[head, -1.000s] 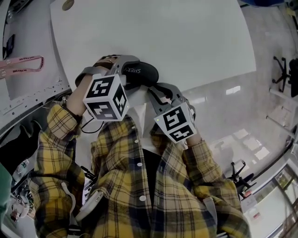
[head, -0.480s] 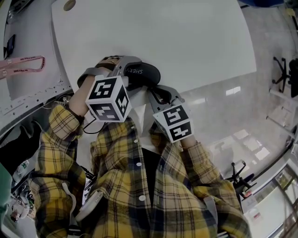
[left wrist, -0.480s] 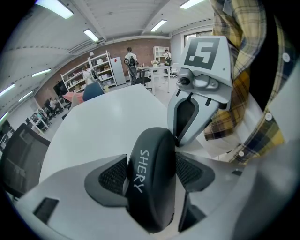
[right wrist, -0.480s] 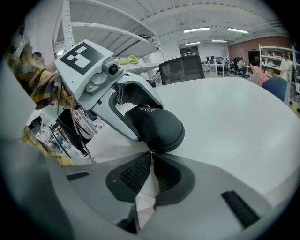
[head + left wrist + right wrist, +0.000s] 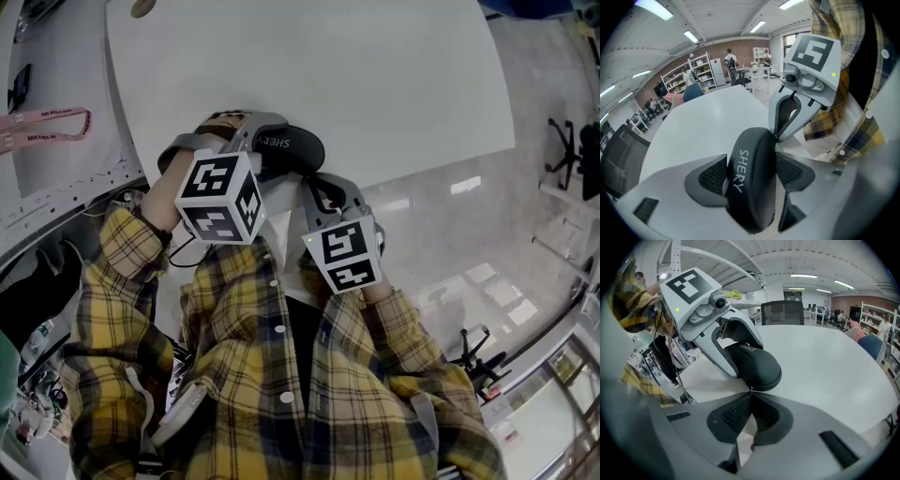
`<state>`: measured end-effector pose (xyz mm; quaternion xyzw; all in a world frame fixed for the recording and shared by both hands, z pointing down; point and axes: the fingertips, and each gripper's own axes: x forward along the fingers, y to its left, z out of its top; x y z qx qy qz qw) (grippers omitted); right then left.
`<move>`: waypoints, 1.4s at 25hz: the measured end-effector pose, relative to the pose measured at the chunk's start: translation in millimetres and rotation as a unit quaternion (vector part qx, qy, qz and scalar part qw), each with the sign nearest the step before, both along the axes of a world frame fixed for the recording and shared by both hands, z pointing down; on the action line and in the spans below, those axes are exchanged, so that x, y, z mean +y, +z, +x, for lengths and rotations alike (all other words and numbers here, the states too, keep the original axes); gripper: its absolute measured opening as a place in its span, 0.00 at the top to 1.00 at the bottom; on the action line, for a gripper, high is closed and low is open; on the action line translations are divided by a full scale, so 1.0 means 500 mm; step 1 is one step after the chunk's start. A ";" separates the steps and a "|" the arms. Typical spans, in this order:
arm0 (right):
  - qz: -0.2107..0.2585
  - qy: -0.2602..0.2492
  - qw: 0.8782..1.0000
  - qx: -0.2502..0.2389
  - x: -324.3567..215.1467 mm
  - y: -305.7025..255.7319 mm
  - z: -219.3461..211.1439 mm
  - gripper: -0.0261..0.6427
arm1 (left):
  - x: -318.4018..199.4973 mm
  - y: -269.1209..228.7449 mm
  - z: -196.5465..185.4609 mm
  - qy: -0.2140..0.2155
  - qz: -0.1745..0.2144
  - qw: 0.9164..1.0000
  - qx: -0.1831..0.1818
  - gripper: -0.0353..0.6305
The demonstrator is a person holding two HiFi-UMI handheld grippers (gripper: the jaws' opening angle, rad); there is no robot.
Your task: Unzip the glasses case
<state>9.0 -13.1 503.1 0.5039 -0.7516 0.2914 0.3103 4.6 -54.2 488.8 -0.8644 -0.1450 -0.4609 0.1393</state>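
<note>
Near the close edge of the white table (image 5: 375,75), the glasses case (image 5: 292,146) is lying on its side, squeezed between the two pads of the left gripper (image 5: 751,174). It is showing as a black, smooth, rounded oval shell with "SHERY" running along it in pale letters. In the left gripper view its bulging side is filling the gap between the jaws, and both dark ribbed pads (image 5: 711,176) are pressing against it.

The right gripper (image 5: 750,391) is reaching in at the case's nearer end. Its jaws are standing together, and their tips are pinching a tiny bright speck right at the case's rim, apparently the zipper pull (image 5: 750,389); it is too small to make out further.

From the head view, the marker cube (image 5: 220,197) on the left gripper and the one on the right are covering most of both tools and the near part of the case. No view is showing the zipper track plainly, so how far the case is unzipped cannot be told. A plaid shirt (image 5: 244,375) is filling the lower frame.
</note>
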 end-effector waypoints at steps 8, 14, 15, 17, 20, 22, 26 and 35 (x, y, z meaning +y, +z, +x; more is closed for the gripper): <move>-0.011 -0.055 0.997 0.052 0.013 -0.005 0.038 0.96 | 0.003 -0.006 0.003 0.003 0.017 1.000 0.011 0.48; -0.012 -0.107 0.993 0.057 -0.007 -0.004 0.074 0.96 | 0.001 -0.002 0.003 0.008 0.013 1.000 0.011 0.48; -0.015 -0.123 0.990 0.064 -0.013 -0.005 0.079 0.96 | 0.000 -0.001 0.001 0.007 0.013 1.000 0.010 0.48; -0.022 -0.153 0.985 0.076 -0.027 -0.010 0.089 0.96 | 0.000 -0.001 -0.001 0.005 0.013 1.000 0.007 0.48; -0.030 -0.204 0.974 0.089 -0.051 -0.015 0.098 0.96 | -0.001 -0.003 0.002 0.005 0.013 1.000 0.008 0.48; -0.030 -0.248 0.963 0.101 -0.069 -0.014 0.099 0.96 | 0.000 -0.003 0.003 0.006 0.013 1.000 0.008 0.48; -0.017 -0.340 0.930 0.136 -0.111 -0.008 0.091 0.96 | 0.000 -0.001 0.004 0.003 0.018 1.000 0.005 0.48; -0.007 -0.389 0.911 0.137 -0.122 -0.021 0.095 0.96 | -0.006 -0.012 0.012 -0.081 0.014 0.997 0.007 0.46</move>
